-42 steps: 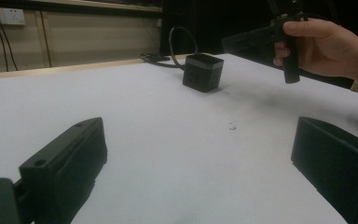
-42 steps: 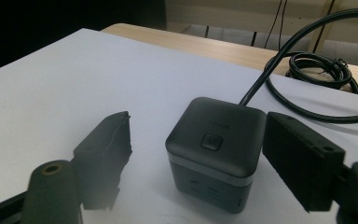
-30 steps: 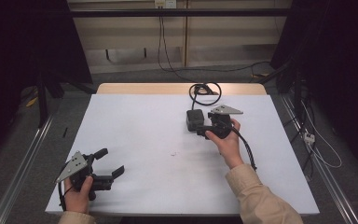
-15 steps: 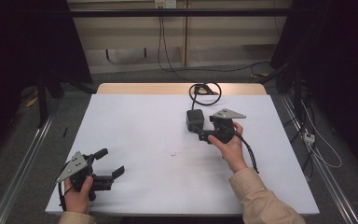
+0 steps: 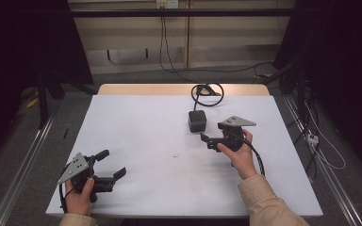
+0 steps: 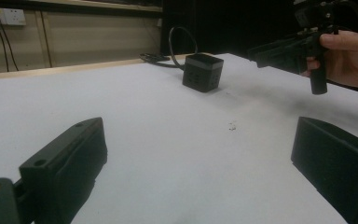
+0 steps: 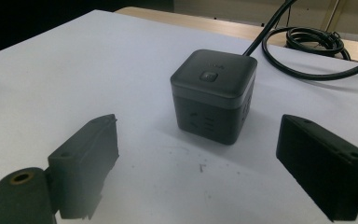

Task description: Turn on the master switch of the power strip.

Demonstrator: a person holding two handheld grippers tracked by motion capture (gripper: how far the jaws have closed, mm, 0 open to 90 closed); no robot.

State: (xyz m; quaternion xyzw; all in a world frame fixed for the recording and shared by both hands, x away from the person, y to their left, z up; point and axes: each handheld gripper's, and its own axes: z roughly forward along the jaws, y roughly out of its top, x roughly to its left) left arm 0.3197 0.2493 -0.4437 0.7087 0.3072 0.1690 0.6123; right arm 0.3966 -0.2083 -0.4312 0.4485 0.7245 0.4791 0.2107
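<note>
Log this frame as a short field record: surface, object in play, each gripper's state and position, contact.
surface: white table
object: black cube power socket, upright, button on top, sockets on its sides
cable: black cable runs from the cube to a coil at the far edge
right gripper: jaws open, have just been opening, nothing between them; aimed at the cube, just short of it
left gripper: jaws open, empty, near the table's front left corner
contact: neither gripper touches the cube
</note>
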